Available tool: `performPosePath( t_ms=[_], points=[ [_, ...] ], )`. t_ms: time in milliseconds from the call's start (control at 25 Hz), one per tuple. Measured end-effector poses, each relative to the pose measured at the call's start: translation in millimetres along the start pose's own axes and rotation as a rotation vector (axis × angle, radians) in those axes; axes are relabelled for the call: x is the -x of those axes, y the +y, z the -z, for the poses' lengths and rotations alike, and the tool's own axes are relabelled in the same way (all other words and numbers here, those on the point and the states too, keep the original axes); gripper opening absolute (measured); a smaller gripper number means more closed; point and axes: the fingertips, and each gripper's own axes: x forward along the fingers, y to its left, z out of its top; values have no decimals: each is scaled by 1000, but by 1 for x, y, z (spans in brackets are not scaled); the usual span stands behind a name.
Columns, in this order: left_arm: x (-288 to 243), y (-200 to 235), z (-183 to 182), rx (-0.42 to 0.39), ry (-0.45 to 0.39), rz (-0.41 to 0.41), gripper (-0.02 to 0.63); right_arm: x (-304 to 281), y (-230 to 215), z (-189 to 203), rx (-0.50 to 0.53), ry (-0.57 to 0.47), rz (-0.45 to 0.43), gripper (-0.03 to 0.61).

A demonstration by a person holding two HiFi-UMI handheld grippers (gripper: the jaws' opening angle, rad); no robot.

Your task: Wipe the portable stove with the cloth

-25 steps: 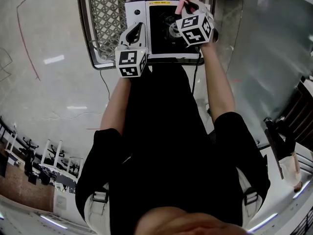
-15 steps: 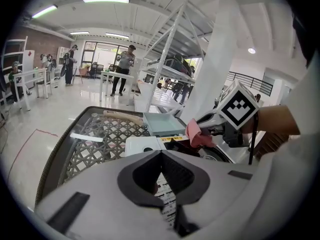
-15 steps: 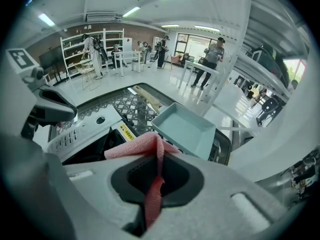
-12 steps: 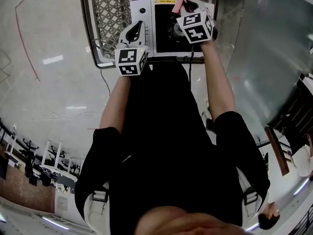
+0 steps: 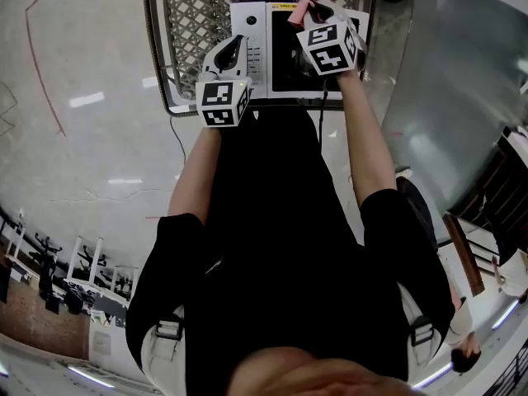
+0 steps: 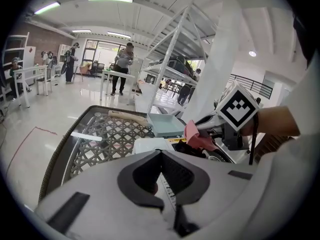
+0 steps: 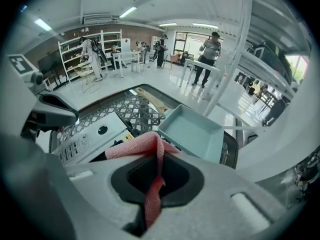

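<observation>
1. Right gripper view: the right tongs (image 7: pixel 157 184) were clamped tight on a fold of the pink cloth (image 7: pixel 142 146). A strip of it ran down between the jaws and the loose part spread out ahead, probably so that a broad pad met the surface.
2. In the left gripper view the left tongs (image 6: pixel 161 184) had their jaws together, with nothing between them that I could make out. They sat low over the left side of the stove (image 5: pixel 247 15), likely to steady it against the push of the wiping.
3. The stove lay flat on the lattice-topped bench (image 5: pixel 186 31), its white control panel to the left and its dark burner area to the right. The cloth was over the far edge of that dark area, so a wiping pass seemed to be under way, though actual contact could not be made out.
4. Just beyond the stove a pale blue tray (image 7: pixel 192 131) rested on the bench, out of the way of the wiping.
5. Far off, people (image 7: pixel 209 59) stood among tables and shelves in the hall, taking no part.
</observation>
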Motion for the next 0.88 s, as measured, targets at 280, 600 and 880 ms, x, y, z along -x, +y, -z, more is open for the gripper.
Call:
performPosePath(
  t_ms=[280, 600, 880],
  points=[
    [6, 10, -7, 8, -7, 2, -2, -3, 15, -16, 15, 3, -14, 9],
    [20, 31, -7, 19, -16, 1, -2, -14, 38, -30, 42, 17, -19, 9],
    [28, 38, -11, 23, -26, 15, -2, -14, 51, -44, 73, 21, -2, 9]
  ],
)
